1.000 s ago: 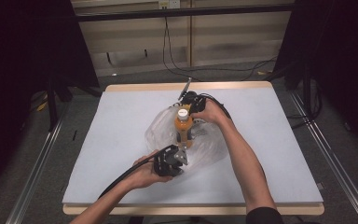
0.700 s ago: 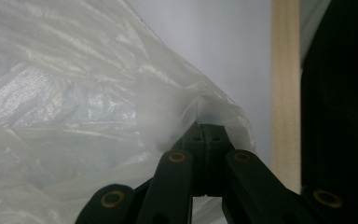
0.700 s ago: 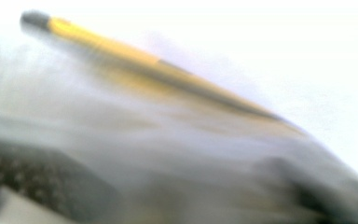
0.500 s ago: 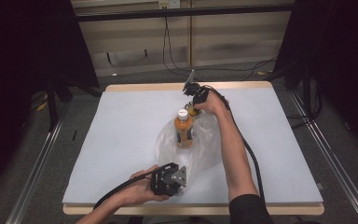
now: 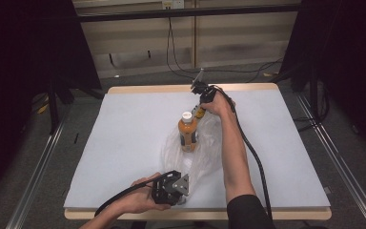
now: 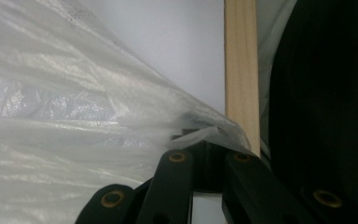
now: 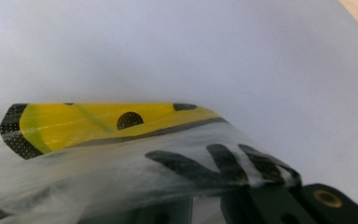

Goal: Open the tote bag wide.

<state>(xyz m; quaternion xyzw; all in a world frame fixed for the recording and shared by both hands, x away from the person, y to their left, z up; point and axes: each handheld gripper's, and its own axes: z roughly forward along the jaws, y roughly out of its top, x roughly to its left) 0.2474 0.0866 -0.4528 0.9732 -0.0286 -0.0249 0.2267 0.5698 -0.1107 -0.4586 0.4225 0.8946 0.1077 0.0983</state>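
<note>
An orange bottle with a white cap stands upright on the white table, inside a clear plastic bag. My left gripper, near the table's front edge, is shut on the bag's near end; the left gripper view shows crumpled film pinched at the gripper's tips. My right gripper, beyond the bottle, is shut on the bag's far end. The right gripper view shows the bag's yellow-and-black printed strip running over the right gripper. The bag lies stretched between both hands.
The table's wooden front edge runs close beside the left gripper. Cables trail from both grippers over the table. Dark curtains and metal rails flank the table.
The left gripper has pulled its end of the bag toward the front edge. The right gripper has drawn the other end toward the far edge, so the bag is longer and flatter.
</note>
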